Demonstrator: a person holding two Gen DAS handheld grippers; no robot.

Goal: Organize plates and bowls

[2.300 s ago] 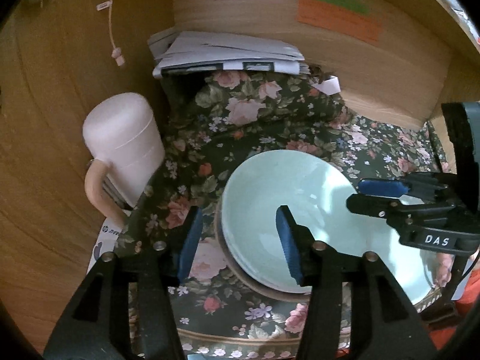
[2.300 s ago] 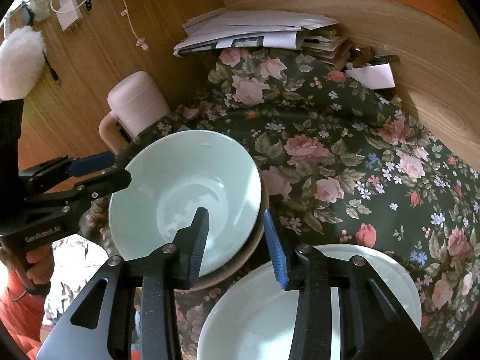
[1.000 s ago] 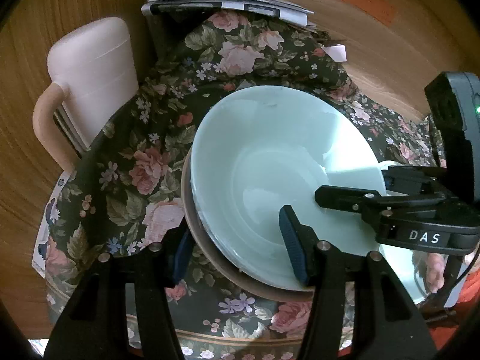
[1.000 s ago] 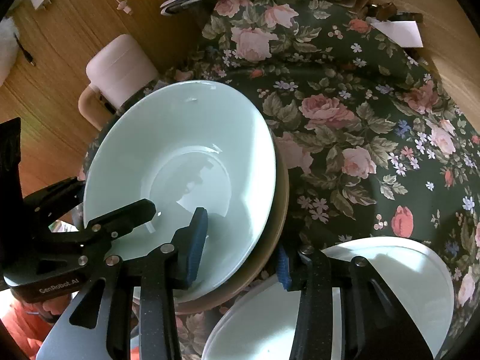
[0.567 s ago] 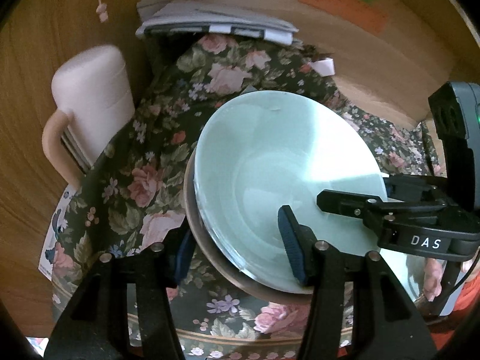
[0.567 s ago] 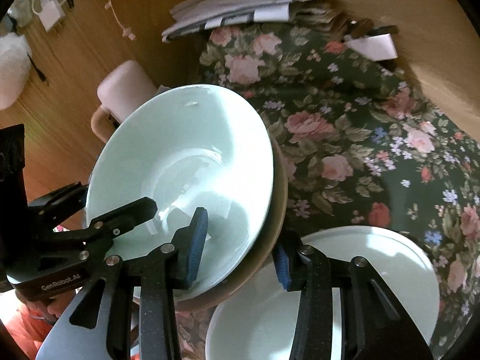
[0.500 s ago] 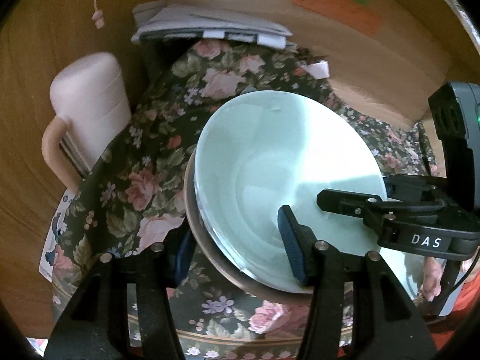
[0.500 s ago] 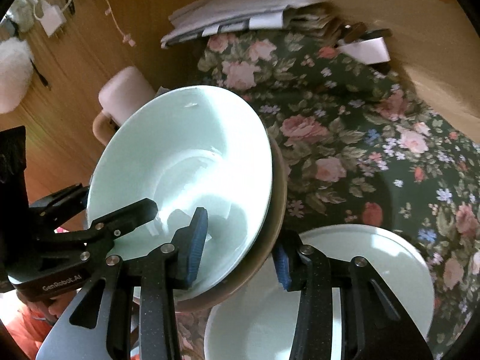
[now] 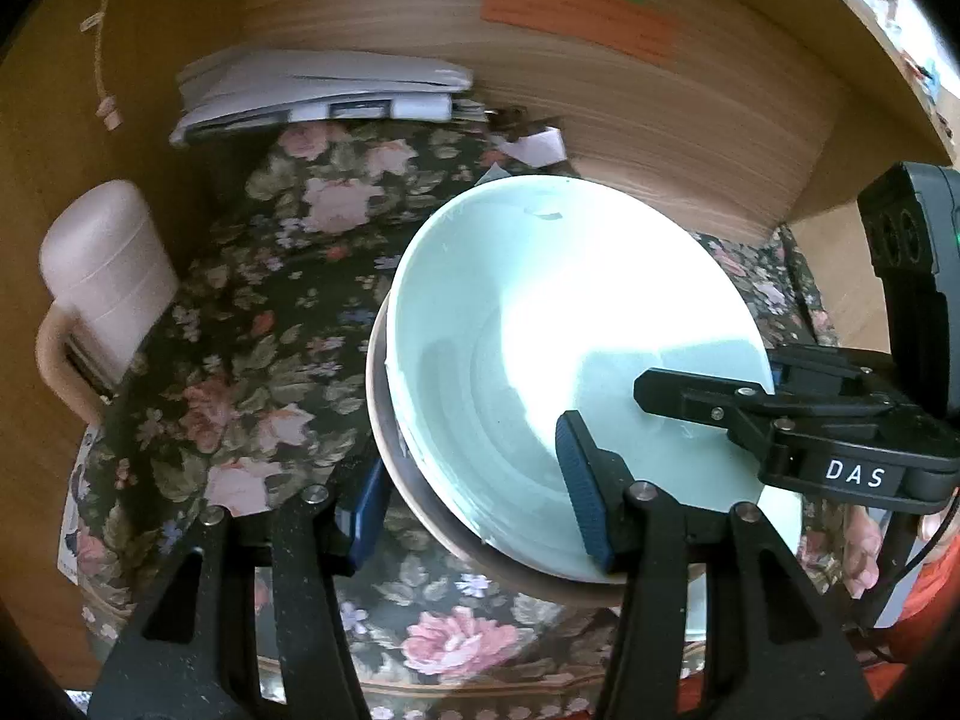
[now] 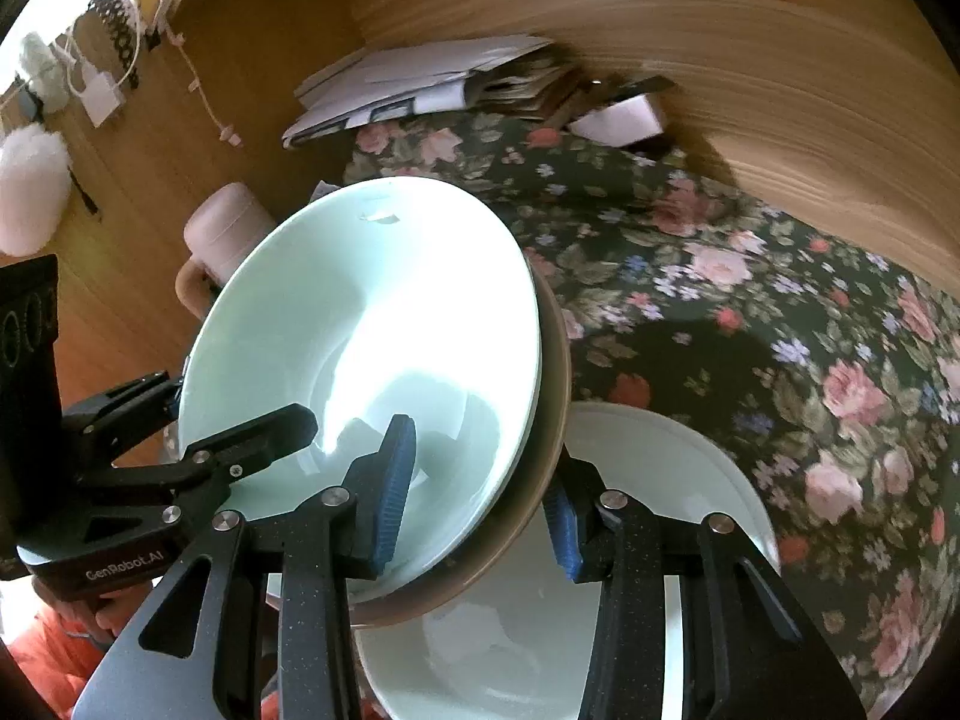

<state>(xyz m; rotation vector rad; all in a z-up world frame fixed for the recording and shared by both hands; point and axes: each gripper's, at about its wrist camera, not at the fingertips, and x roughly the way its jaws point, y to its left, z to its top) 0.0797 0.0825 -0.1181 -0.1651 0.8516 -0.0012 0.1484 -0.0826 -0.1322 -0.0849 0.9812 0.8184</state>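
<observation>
Rising since before: pale green bowl (image 9: 540, 324) on brown plate (image 10: 549, 420) | left tongs (image 9: 474, 504), right tongs (image 10: 480, 498) pinching rims

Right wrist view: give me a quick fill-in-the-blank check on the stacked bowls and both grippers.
The pale green bowl sits nested inside a ____ bowl.
Both the left gripper and the right gripper grip the stack by its ____.
Below the right gripper lies a ____ plate.
The tablecloth has a ____ pattern.

Missing: brown; rim; white; floral

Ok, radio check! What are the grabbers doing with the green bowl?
Left gripper and right gripper both clamp the stack's rim. Green bowl nested in brown dish, tilted. White bowl below.
</observation>
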